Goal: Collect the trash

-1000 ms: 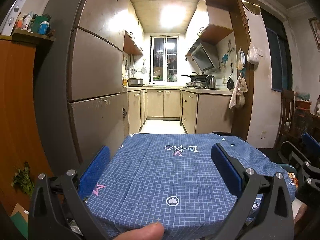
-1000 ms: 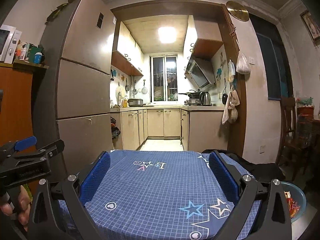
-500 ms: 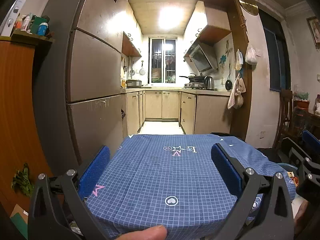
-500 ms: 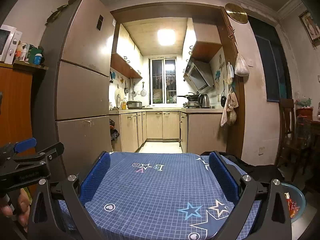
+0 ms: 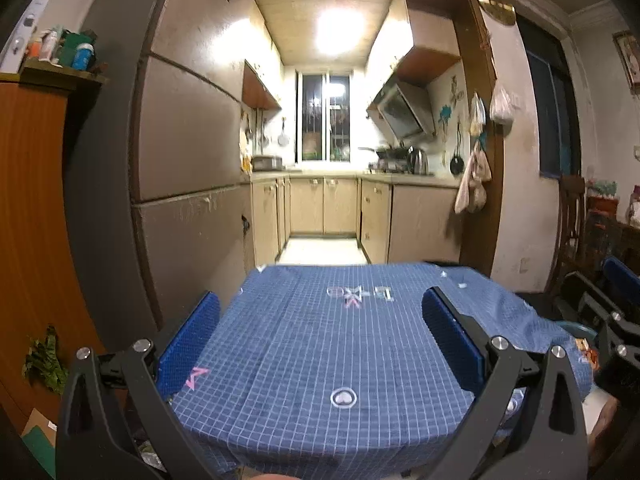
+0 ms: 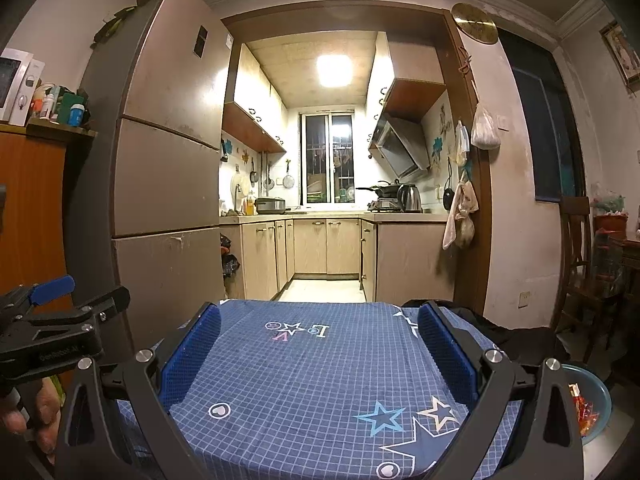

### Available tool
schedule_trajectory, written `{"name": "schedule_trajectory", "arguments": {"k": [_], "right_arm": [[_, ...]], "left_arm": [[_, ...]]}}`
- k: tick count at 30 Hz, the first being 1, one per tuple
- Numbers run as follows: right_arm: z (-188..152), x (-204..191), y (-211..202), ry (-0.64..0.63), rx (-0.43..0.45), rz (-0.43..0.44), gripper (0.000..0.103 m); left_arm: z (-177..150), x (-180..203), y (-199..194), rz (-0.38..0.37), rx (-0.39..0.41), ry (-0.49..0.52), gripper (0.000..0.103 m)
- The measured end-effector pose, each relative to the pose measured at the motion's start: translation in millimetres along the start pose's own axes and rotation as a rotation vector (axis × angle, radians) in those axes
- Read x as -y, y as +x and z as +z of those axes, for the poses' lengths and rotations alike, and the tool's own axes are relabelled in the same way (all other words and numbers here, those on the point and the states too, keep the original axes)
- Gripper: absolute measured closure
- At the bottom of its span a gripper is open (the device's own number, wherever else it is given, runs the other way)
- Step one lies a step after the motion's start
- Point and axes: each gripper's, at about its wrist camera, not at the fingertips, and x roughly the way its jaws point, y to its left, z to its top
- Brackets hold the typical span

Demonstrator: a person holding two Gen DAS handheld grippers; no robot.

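A table under a blue checked cloth (image 5: 328, 344) (image 6: 312, 364) with stars and hearts fills the lower middle of both views. My left gripper (image 5: 320, 316) hangs open above the cloth, nothing between its blue pads. My right gripper (image 6: 318, 332) is open too, over the same cloth. A blue bowl (image 6: 596, 396) holding red and orange wrappers (image 6: 582, 414) sits at the table's right edge; in the left wrist view only a sliver of the bowl (image 5: 576, 326) shows. No loose trash shows on the cloth. The left gripper's body (image 6: 52, 332) appears at the left of the right wrist view, held by a hand (image 6: 36, 416).
A tall fridge (image 6: 160, 168) stands left of the table, beside a wooden cabinet (image 5: 28, 216). Beyond the table a kitchen doorway opens onto cabinets (image 6: 320, 246). A wooden chair (image 6: 580, 264) and dark clutter stand at right. Dark cloth (image 6: 508, 330) lies at the table's far right.
Both views have tilted slightly upward, so the table sits lower in frame. The thumb at the bottom of the left wrist view has nearly dropped out of sight. Both grippers stay open.
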Motion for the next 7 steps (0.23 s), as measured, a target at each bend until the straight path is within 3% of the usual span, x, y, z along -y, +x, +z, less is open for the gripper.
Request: {"name": "schedule_trajectory", "arguments": {"k": [7], "right_arm": [[0.0,2.4,1.9,0.002,-0.005,-0.003,0.005]], "left_arm": [[1.0,2.4,2.5,0.003,-0.008,-0.005,0.005]]}}
